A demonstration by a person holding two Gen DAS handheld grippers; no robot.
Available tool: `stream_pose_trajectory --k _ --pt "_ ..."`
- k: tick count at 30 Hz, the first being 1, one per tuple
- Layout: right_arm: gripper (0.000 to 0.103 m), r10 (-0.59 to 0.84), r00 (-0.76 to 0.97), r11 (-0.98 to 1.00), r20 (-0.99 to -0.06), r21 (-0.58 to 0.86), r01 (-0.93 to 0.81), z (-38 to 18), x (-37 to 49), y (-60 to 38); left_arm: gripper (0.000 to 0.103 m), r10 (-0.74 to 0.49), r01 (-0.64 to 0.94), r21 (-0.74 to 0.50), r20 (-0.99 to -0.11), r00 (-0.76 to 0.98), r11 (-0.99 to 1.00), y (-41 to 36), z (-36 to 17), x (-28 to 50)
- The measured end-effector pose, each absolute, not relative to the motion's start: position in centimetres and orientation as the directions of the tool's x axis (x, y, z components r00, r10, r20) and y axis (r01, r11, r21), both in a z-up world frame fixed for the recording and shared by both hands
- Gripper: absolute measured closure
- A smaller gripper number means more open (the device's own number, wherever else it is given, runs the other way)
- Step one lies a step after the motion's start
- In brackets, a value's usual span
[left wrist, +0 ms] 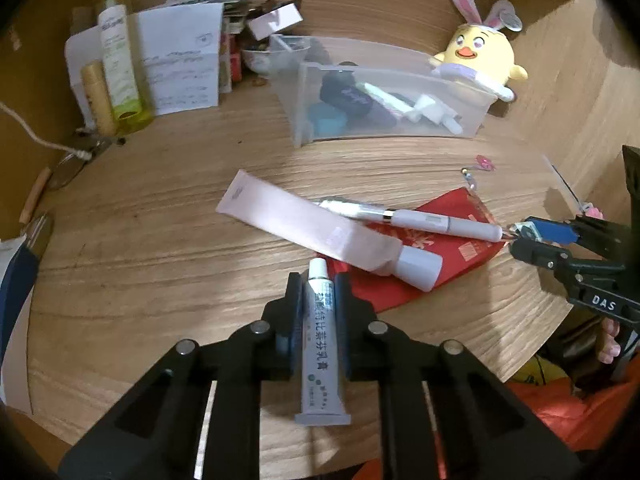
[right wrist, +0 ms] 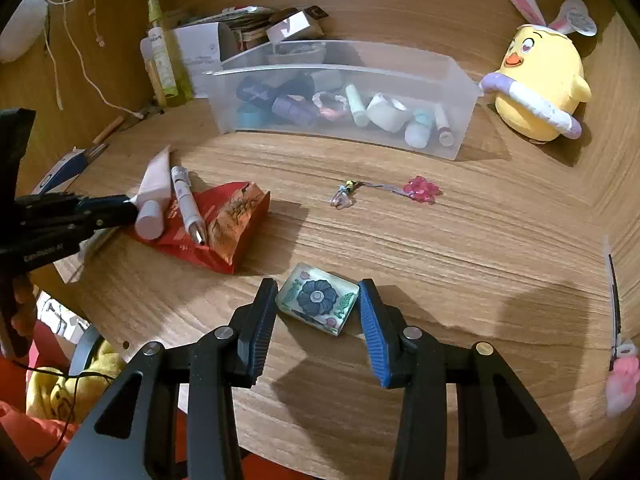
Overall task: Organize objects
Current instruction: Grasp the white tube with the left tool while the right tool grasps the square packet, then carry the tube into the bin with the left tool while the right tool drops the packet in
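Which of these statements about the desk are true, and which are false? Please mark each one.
1. The left gripper is shut on a small ointment tube. True.
2. The right gripper is shut on the flower tile. False: its jaws are open on either side of it.
3. The clear bin holds nothing. False: several items lie inside.
4. The white pen lies on the red packet. True.

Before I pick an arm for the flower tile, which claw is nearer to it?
Right. The right claw straddles the flower tile, open, fingers on either side. The left claw is off by the red packet, shut on a small ointment tube.
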State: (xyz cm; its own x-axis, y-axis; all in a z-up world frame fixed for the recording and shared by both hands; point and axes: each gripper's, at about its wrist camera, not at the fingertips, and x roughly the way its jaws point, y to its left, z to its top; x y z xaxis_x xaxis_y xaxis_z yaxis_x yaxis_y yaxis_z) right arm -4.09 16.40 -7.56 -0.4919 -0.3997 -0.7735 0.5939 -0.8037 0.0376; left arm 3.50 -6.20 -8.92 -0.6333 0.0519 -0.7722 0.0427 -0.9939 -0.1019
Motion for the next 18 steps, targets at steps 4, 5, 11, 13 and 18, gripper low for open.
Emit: stream_pose_trajectory --k 4,5,11,13,18 --pt "0.065 -0.397 -0.497 -0.818 -0.772 0.051 0.573 -7.5 -4.9 16.8 0.088 0.016 0.081 -0.086 -0.776 -0.631 -0.993 -6.9 -8.8 4.2" --pt "0.065 -0.397 -0.501 -0.822 -0.769 0.055 0.567 -7.3 -5.2 17.0 0.088 0.014 0.089 -0.09 -0.775 -0.632 -0.992 -7.2 -8.7 4.3" --pt "0.065 -0.417 -0.547 -0.848 -0.726 0.095 0.522 -5.5 -7.0 18.2 0.088 -0.002 0.141 -0.123 -0.747 -0.665 -0.982 -8.8 -7.1 4.5" --pt "0.065 -0.426 -0.562 -0.852 -0.709 0.105 0.513 -4.9 -7.6 18.4 0.088 -0.002 0.145 -0.134 -0.728 -0.686 -0.98 -9.2 -6.1 4.1" --pt "0.065 -0.446 -0.604 -0.848 -0.661 0.095 0.522 -2.4 -9.4 17.8 0.088 0.006 0.127 -0.153 -0.662 -0.75 -0.98 -9.4 -3.0 2.4"
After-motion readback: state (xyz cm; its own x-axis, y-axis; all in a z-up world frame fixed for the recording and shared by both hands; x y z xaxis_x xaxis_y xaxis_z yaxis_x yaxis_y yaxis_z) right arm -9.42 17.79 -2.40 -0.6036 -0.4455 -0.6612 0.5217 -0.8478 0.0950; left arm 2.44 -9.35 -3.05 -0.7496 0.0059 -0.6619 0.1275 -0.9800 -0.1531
